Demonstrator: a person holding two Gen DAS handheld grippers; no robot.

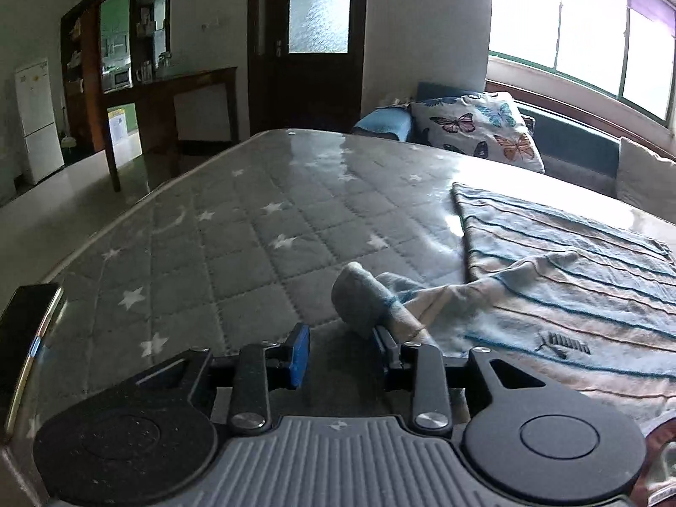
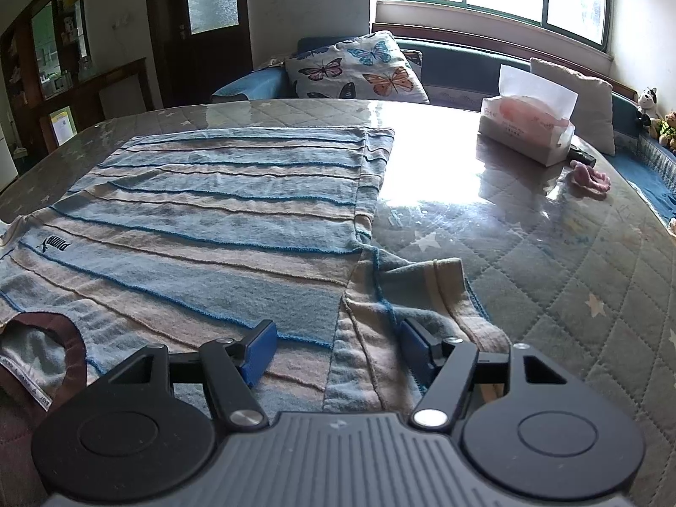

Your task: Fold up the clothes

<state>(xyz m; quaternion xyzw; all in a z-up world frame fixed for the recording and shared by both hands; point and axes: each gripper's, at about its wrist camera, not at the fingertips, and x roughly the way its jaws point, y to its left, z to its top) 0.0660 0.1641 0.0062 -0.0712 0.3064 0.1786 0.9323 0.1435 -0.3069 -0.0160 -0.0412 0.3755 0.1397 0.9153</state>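
Left wrist view: a striped shirt [image 1: 570, 279] lies spread flat on the quilted table [image 1: 236, 228], one sleeve [image 1: 372, 300] bunched beside the left gripper [image 1: 342, 352], its jaws open. Right gripper [image 2: 333, 352], jaws likewise open, hovers over the other sleeve [image 2: 422, 295], seemingly ready to fold.

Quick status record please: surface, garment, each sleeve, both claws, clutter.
surface: quilted star-print table cover under glossy clear sheet
garment: striped blue-and-beige shirt, spread flat, collar nearest the cameras
sleeve by left claw: sleeve bunched, cuff raised off the table
sleeve by right claw: sleeve lying out to the side, not folded in
left claw: open, beside the cuff
right claw: open, over the shoulder seam
clutter: tissue box, pink item
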